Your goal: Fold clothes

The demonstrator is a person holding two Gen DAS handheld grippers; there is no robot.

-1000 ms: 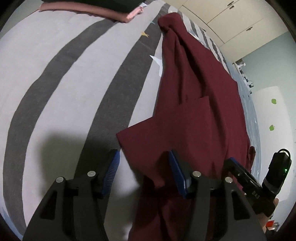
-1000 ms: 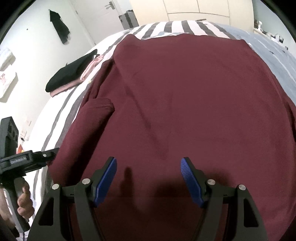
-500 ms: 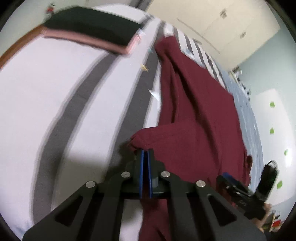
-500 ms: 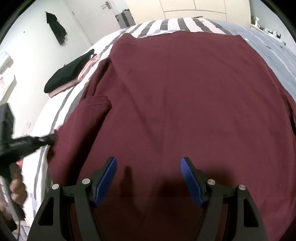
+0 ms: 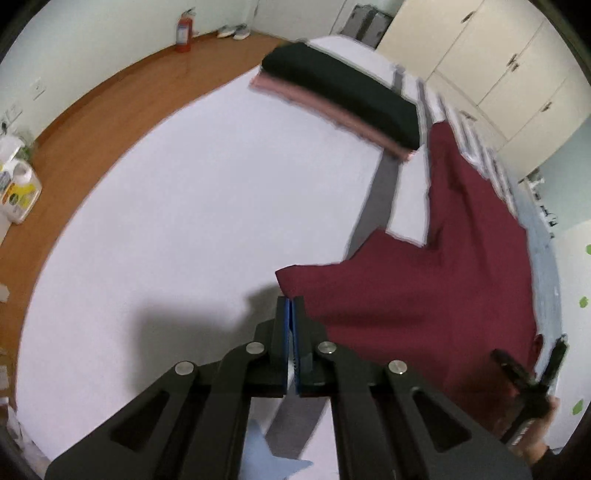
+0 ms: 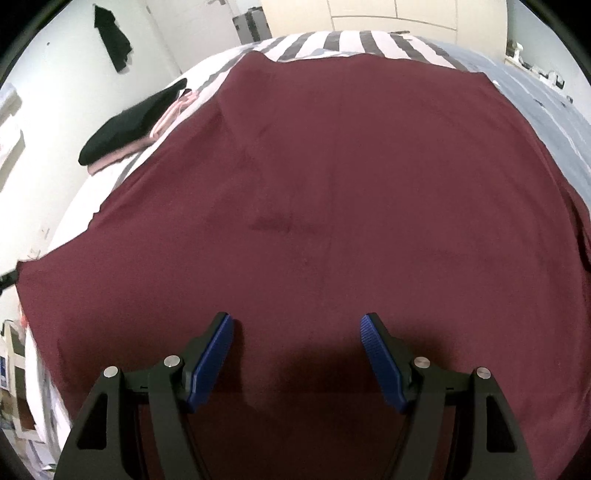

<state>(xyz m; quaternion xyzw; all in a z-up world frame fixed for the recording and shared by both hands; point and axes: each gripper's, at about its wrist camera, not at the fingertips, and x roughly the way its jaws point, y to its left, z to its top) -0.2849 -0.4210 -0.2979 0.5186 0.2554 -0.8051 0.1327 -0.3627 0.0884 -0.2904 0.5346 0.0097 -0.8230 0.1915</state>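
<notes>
The left gripper point(image 5: 291, 306) is clenched on the sleeve tip of the maroon shirt point(image 5: 454, 280), which spreads ahead and to its right over the bed point(image 5: 207, 206). The right gripper point(image 6: 297, 328) hovers released above the shirt's near hem. Beyond lie folded clothes point(image 5: 343, 92).

A shirt point(image 6: 332, 206) lies spread flat on the bed point(image 5: 192, 229), covering most of its width in the right wrist view. To its left, nearer the bed's edge, sits a stack of 2 folded clothes point(image 5: 343, 99), 1 on top of the other. The shirt's sleeve point(image 5: 332, 284) stretches out sideways toward the left gripper point(image 5: 291, 306). The right gripper point(image 6: 297, 332) is over the shirt's near edge. Beyond the bed stand cupboards point(image 5: 491, 55). A floor point(image 5: 122, 99) runs along the bed's left side, with a fire extinguisher point(image 5: 184, 30) by the far wall.
</notes>
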